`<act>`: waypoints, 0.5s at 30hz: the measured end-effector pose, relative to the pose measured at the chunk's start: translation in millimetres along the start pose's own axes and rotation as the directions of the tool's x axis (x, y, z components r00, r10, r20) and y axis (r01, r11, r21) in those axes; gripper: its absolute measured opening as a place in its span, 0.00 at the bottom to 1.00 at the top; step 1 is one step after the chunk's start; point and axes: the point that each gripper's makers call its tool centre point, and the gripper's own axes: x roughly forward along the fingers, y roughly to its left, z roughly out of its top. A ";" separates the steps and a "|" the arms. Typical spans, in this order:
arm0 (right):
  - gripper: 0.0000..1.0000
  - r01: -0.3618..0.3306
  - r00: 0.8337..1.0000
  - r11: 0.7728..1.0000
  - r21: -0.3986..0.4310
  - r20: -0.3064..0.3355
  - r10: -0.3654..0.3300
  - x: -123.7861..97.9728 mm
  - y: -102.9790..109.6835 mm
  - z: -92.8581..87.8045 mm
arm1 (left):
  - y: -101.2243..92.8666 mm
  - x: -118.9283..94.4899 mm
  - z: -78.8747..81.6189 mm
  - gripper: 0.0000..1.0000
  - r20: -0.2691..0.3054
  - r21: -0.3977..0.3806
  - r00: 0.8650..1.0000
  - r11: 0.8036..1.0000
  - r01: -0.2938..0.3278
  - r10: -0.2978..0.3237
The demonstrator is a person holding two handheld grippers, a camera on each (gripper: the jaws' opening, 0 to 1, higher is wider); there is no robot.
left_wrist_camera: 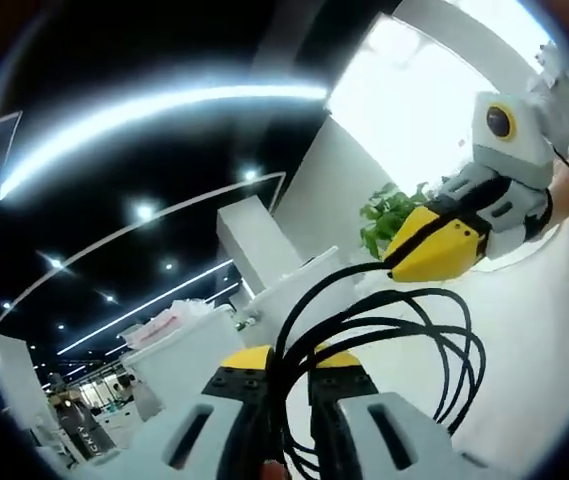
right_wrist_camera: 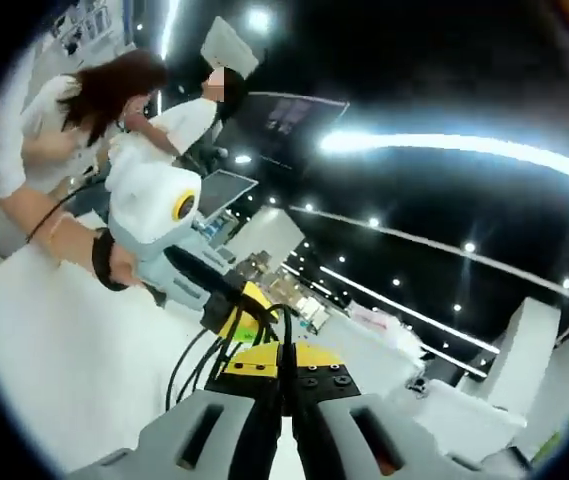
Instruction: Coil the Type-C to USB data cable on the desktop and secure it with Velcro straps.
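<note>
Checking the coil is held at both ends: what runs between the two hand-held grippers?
Black cable loops span the gap from the left hand-held gripper to the right hand-held gripper, seen in the left gripper view. Nothing else lies between them.

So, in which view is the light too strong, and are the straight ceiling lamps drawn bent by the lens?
Left gripper view: the window area is blown out to white, while the black cable stays sharp. Both views: the ceiling light strips curve into arcs from fisheye distortion. Right gripper view: the ceiling is dark and the person is slightly soft.
</note>
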 end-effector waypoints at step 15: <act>0.26 -0.077 0.996 0.996 0.055 -0.050 0.079 34.1 27.8 20.0 | 12.9 -4.2 -9.1 0.06 -0.079 0.151 0.993 0.986 -0.076 0.089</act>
